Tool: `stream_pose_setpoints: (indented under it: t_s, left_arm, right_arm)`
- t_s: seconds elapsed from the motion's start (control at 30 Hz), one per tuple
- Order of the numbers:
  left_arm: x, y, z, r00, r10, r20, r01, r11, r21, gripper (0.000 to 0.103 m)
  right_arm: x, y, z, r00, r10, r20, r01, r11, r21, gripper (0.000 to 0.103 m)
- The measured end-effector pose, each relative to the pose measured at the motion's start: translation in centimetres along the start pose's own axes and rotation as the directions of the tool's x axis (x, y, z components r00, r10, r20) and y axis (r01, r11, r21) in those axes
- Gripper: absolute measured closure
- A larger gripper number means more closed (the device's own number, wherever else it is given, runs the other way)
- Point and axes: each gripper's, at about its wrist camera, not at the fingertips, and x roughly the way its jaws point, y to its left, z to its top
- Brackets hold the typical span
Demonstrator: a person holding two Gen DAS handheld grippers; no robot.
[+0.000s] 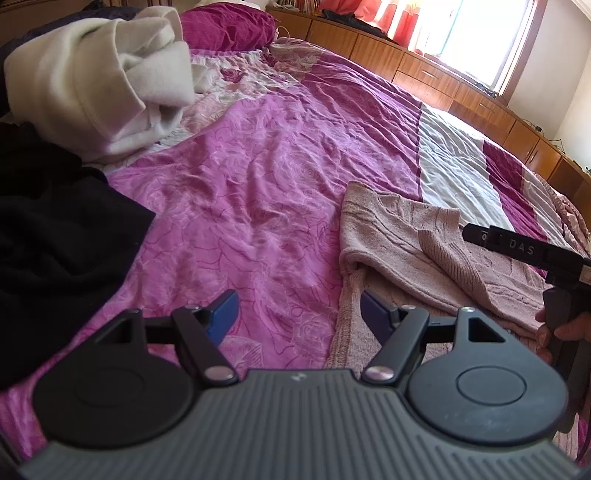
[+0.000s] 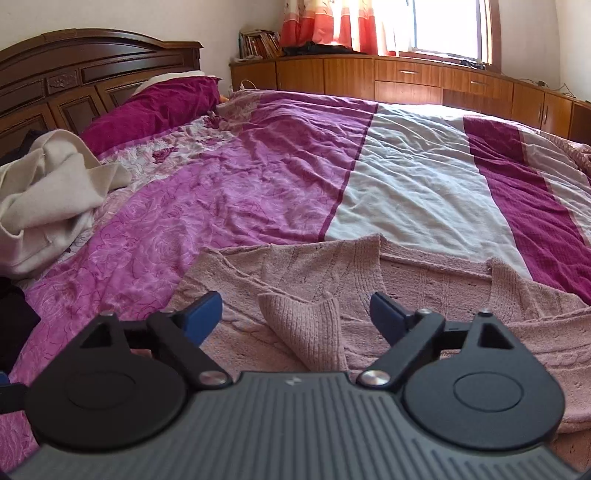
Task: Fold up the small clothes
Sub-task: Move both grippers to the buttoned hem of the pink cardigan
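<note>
1. The pink knit sweater (image 2: pixel 424 291) lies spread on the near side of the bed, partly folded: one sleeve is laid across the body, and its ribbed cuff (image 2: pixel 306 328) ends in the middle of the garment. Judged from this, the sleeve has been brought in so that the body can be folded next.
2. The right gripper (image 2: pixel 295 317) hangs just above the sweater with its jaws spread wide and nothing between them. The cuff sits right between the blue pads, which suggests the gripper is lined up to take it or has just let it go; the pictures cannot settle which.
3. The left gripper (image 1: pixel 299 314) hovers at the sweater's left edge, half over the bedspread (image 1: pixel 258 177), jaws also spread and empty. Its place beside the hem reads as a ready position for catching that side of the garment.
4. In the left view the right gripper (image 1: pixel 532 251) shows from the side, held in the person's hand (image 1: pixel 565 332) over the sweater.
5. A cream garment (image 1: pixel 92 74) and a black garment (image 1: pixel 55 229) wait in loose heaps to the left, probably next in line.
6. The surface is soft and creased, in magenta, pink and white bands, so the knit will likely drag and bunch rather than slide.
7. The room has a dark wooden headboard (image 2: pixel 92 66), a magenta pillow (image 2: pixel 155 107), low wooden cabinets (image 2: pixel 406 77) and a bright window with orange curtains (image 2: pixel 325 26).
</note>
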Motion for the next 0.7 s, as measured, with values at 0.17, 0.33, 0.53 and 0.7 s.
stream_pose_setpoints:
  t_s: [0.17, 0.33, 0.53, 0.7]
  left_arm:
    - [0.0, -0.3, -0.3, 1.0, -0.003, -0.008, 0.003, 1.0, 0.018, 0.028]
    - [0.6, -0.2, -0.5, 1.0, 0.01, -0.022, -0.009, 0.999, 0.032, 0.026]
    - [1.4, 0.1, -0.6, 0.999, 0.021, -0.043, -0.02, 1.0, 0.019, 0.026]
    - [1.1, -0.3, -0.8, 0.999, 0.021, -0.041, -0.019, 0.999, 0.043, 0.026]
  right_arm:
    - [0.3, -1.8, -0.3, 0.999, 0.045, -0.03, -0.043, 0.998, 0.054, 0.007]
    - [3.3, -4.0, -1.2, 0.992, 0.08, -0.1, -0.057, 0.975, 0.216, 0.007]
    - [4.0, -3.4, -3.0, 0.944, 0.322, -0.076, -0.283, 0.905, 0.317, 0.008]
    - [2.0, -2.3, -3.7, 0.926, 0.377, -0.033, -0.339, 0.866, 0.367, 0.008]
